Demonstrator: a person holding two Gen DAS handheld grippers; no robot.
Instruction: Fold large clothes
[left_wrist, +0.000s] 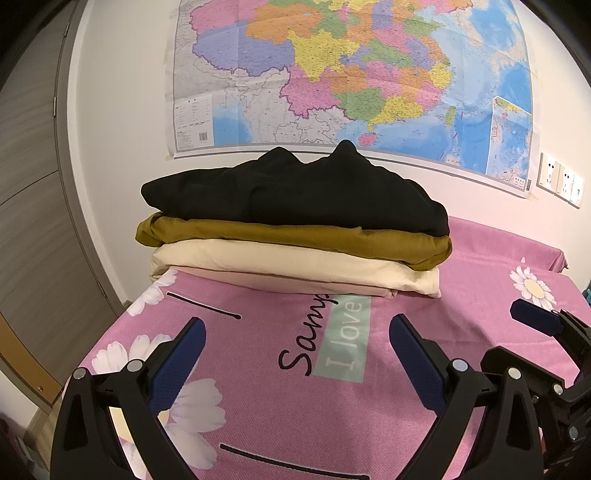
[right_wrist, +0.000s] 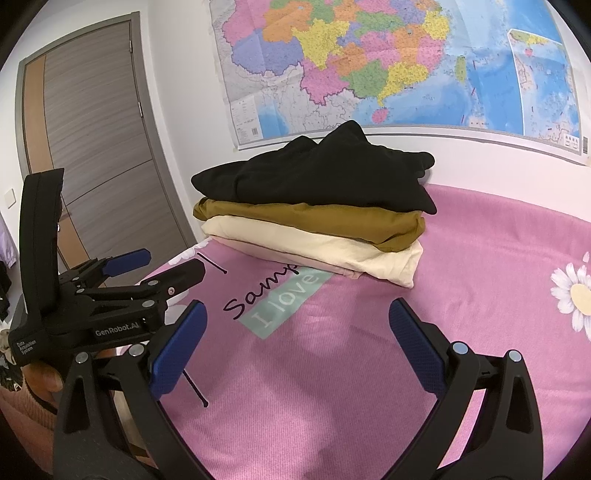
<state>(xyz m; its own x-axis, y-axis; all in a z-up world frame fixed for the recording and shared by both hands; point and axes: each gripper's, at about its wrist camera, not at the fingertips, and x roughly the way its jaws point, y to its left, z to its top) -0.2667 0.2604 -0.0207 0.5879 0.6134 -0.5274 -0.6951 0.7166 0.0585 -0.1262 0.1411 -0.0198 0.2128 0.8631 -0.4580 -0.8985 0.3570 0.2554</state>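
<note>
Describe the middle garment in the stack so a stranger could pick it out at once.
Start at the big wall map; below it, on the pink bedspread, sits a stack of three folded clothes. The mustard-brown garment is the middle layer, sandwiched between the black garment on top and the cream garment at the bottom. Only it is mustard-brown.

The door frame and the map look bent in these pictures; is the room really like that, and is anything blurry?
Left wrist view: fisheye bends the map edge; dark corners; stack sharp. Right wrist view: the door frame bows; the black garment shows little detail; soft shadows on the pink cover.
</note>
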